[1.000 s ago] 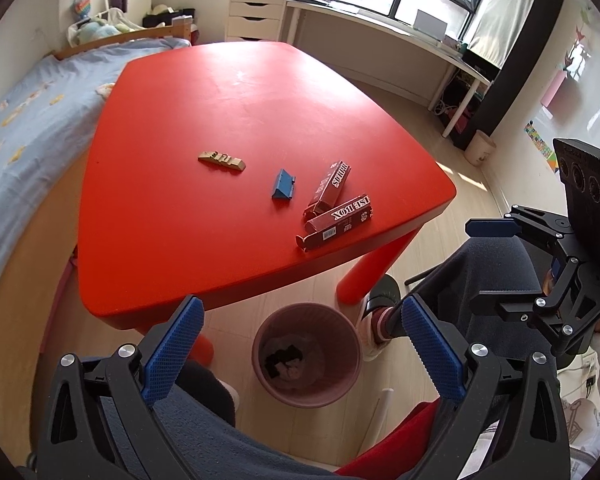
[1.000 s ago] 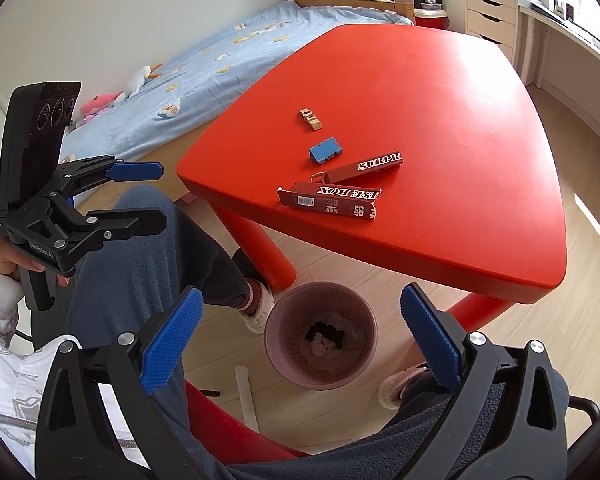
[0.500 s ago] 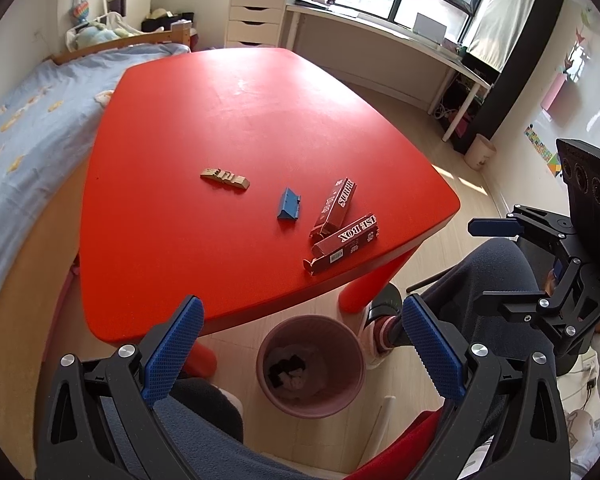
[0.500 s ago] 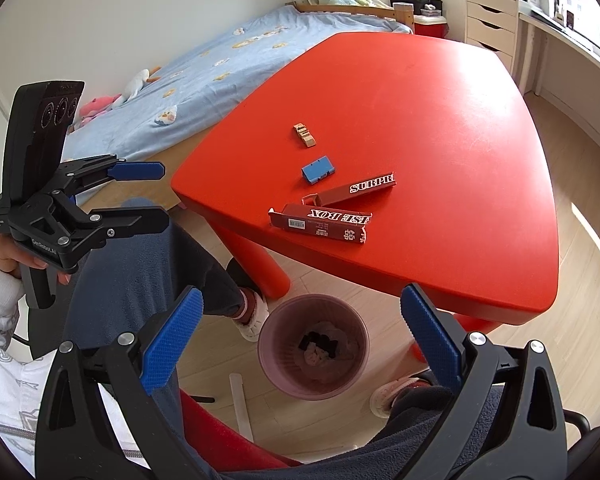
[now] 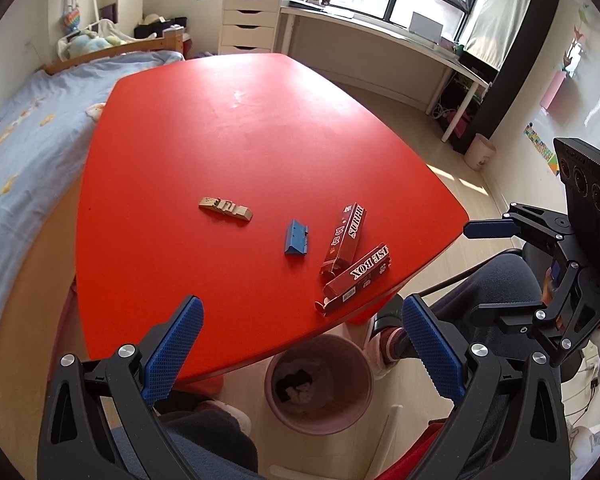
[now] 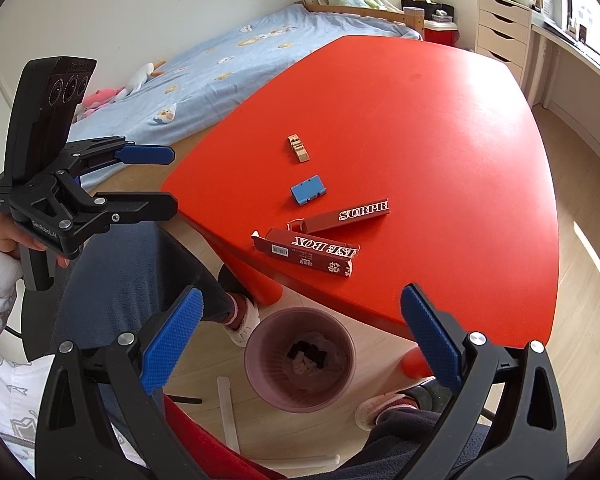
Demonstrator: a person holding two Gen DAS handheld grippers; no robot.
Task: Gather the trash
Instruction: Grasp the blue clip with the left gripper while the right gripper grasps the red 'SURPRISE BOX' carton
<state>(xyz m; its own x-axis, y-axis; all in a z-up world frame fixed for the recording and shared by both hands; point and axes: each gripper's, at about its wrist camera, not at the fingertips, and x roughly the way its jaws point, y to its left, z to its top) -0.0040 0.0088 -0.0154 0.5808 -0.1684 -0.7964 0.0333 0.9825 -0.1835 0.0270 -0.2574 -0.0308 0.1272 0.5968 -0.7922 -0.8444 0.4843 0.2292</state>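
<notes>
On the red table (image 5: 240, 128) lie two dark red "SURPRISE BOX" cartons (image 5: 346, 236) (image 5: 358, 274), a small blue piece (image 5: 297, 238) and a tan piece (image 5: 226, 208). They also show in the right wrist view: cartons (image 6: 344, 214) (image 6: 308, 254), blue piece (image 6: 308, 191), tan piece (image 6: 299, 148). A pink trash bin (image 5: 318, 384) (image 6: 300, 364) holding scraps stands on the floor under the table's near corner. My left gripper (image 5: 300, 344) (image 6: 156, 178) is open and empty, near the table edge. My right gripper (image 6: 300, 332) (image 5: 480, 272) is open and empty above the bin.
A bed with a blue cover (image 5: 16, 140) (image 6: 240, 52) runs along the table's far side. White drawers (image 5: 250, 24) and a long desk (image 5: 380, 36) stand under the window. The person's legs and slippers (image 6: 242, 318) are beside the bin.
Both grippers have risen and moved toward the table, so the trash pieces sit lower and closer in both views. Both stay open and empty. Nothing on the table has moved.
</notes>
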